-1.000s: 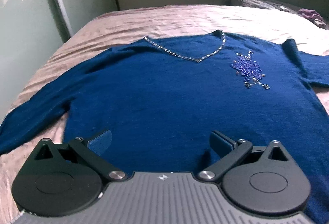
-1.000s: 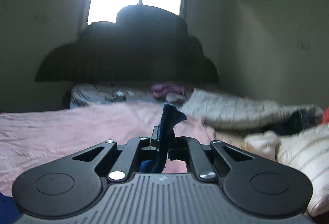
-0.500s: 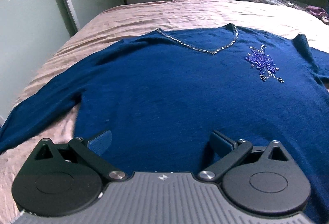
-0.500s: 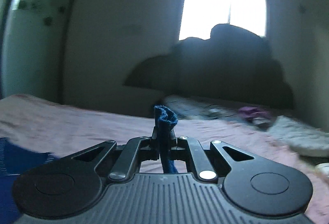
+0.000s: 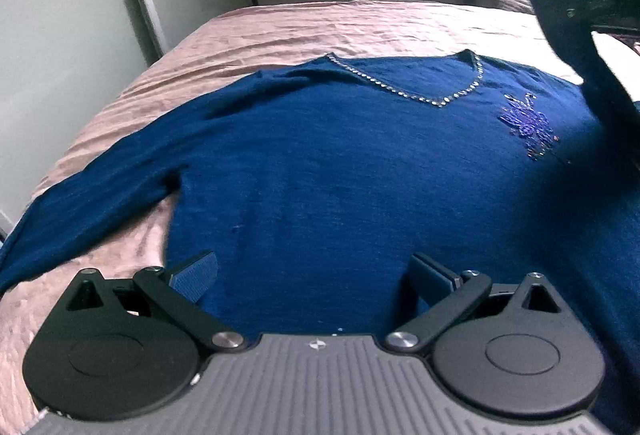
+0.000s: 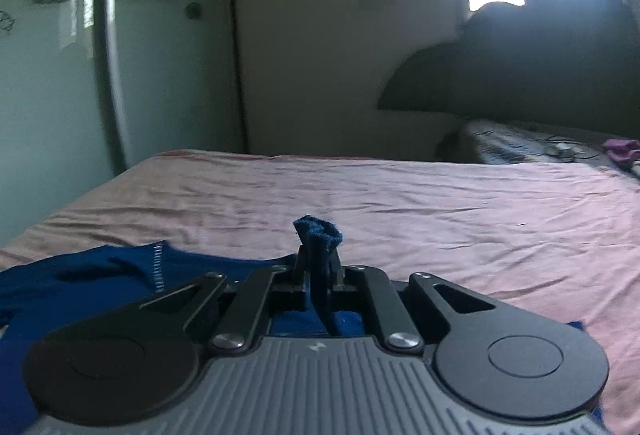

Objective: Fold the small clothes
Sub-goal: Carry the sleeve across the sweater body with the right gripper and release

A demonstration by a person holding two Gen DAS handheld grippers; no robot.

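Observation:
A dark blue V-neck sweater point(image 5: 340, 171) with a beaded collar and a purple bead motif point(image 5: 528, 123) lies face up on the pink bed point(image 5: 320, 27). Its left sleeve point(image 5: 80, 203) stretches toward the bed's left edge. My left gripper point(image 5: 314, 271) is open and empty, just above the sweater's lower body. My right gripper point(image 6: 318, 255) is shut on the blue cuff point(image 6: 318, 231) of the right sleeve. It shows in the left wrist view point(image 5: 592, 3) holding that sleeve point(image 5: 600, 83) up above the sweater's right shoulder. Part of the sweater point(image 6: 100, 275) shows below the right gripper.
A pale green wardrobe point(image 5: 60, 35) stands along the bed's left side. A dark headboard point(image 6: 540, 67) sits under a bright window. Patterned bedding point(image 6: 520, 143) and a purple item point(image 6: 620, 149) lie at the head of the bed.
My right gripper has swung left with the sleeve cuff, lifting the sleeve over the sweater's right side and coming into the left wrist view. The left gripper stays open and has drifted slightly.

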